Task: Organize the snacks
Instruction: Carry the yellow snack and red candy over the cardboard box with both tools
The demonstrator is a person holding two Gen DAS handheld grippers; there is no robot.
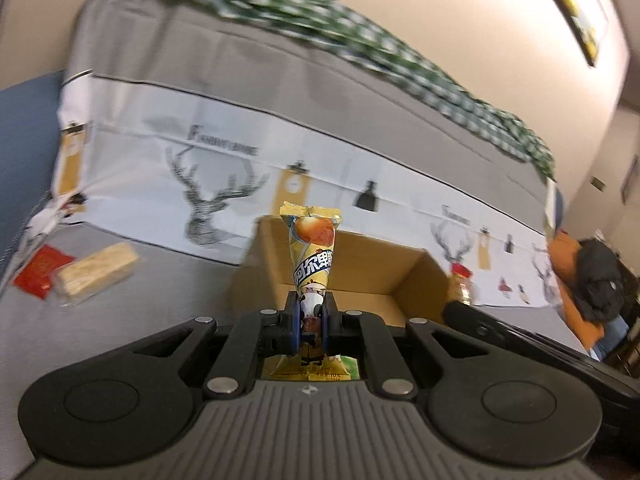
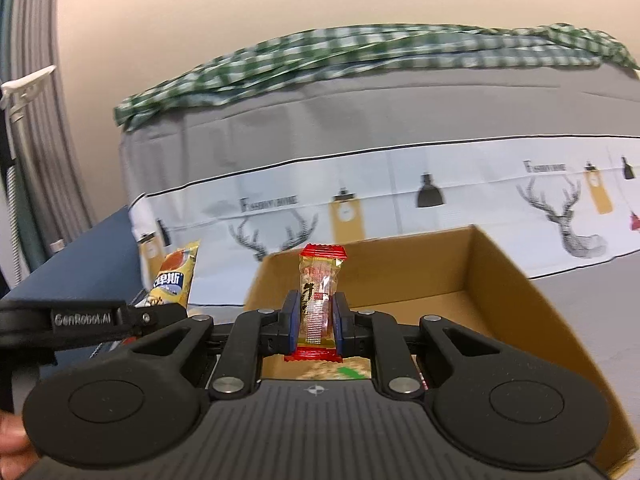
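My left gripper [image 1: 311,312] is shut on a yellow candy packet [image 1: 313,252] that stands upright between its pads, in front of the open cardboard box [image 1: 360,276]. In the right wrist view my right gripper [image 2: 316,316] is shut on a red-ended clear snack packet [image 2: 320,292], held above the near part of the cardboard box [image 2: 500,280]. The left gripper [image 2: 132,316] with its yellow packet [image 2: 174,278] shows at the left of that view, beside the box. The box bottom under the right gripper holds a snack with a green mark [image 2: 336,372].
On the grey sofa seat to the left lie a pale wrapped bar [image 1: 96,276] and a red packet [image 1: 42,270]. A deer-print cloth [image 1: 224,160] covers the sofa back, with a green checked cloth [image 1: 360,40] on top. An orange cushion with a dark garment [image 1: 592,280] is at right.
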